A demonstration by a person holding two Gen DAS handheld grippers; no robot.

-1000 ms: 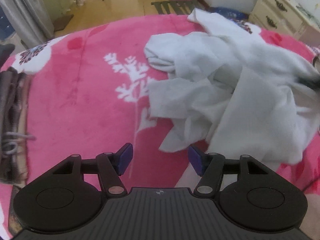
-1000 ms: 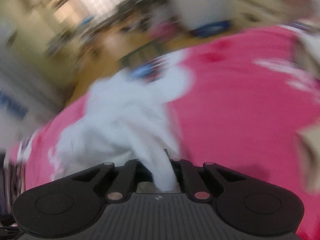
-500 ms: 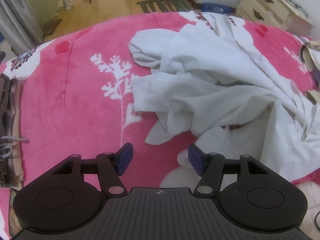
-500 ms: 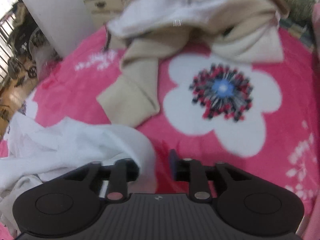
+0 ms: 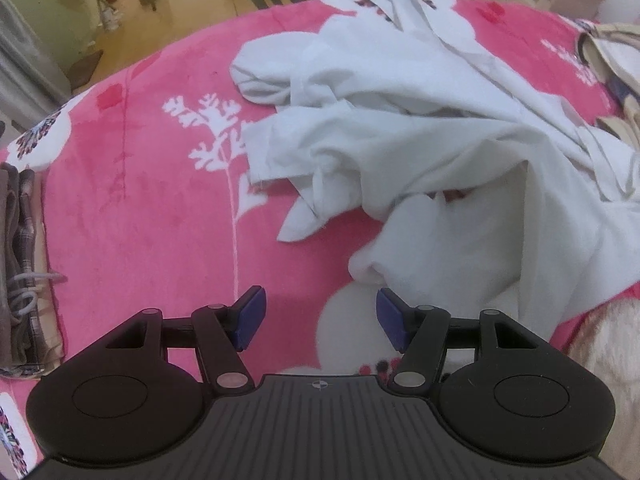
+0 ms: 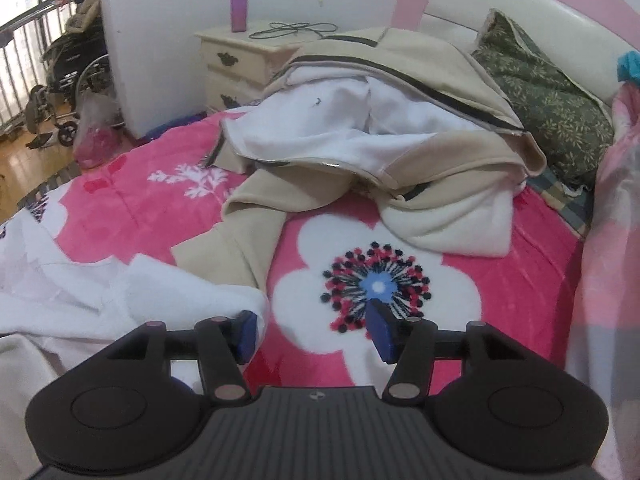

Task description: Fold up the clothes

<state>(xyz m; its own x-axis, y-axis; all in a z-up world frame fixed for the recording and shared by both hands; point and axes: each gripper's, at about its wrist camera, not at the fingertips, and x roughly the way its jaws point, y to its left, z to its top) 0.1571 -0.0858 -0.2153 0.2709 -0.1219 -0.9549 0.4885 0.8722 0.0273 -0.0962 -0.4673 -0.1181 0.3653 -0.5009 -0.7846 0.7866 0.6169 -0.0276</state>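
Observation:
A crumpled white garment lies on the pink flowered blanket, ahead and to the right of my left gripper. That gripper is open and empty, and a fold of the cloth ends just in front of its right finger. In the right wrist view the same white garment lies at the lower left. My right gripper is open and empty, with the cloth's edge beside its left finger. A beige jacket with white lining lies heaped farther ahead.
Folded brown plaid clothes sit at the blanket's left edge. A cream nightstand stands beyond the bed. A green patterned pillow leans on the headboard at right. Wooden floor lies past the bed's far edge.
My right gripper has let go of the white garment, opened and swung toward the beige jacket. The white garment has dropped and spread out. My left gripper stays open and has moved little.

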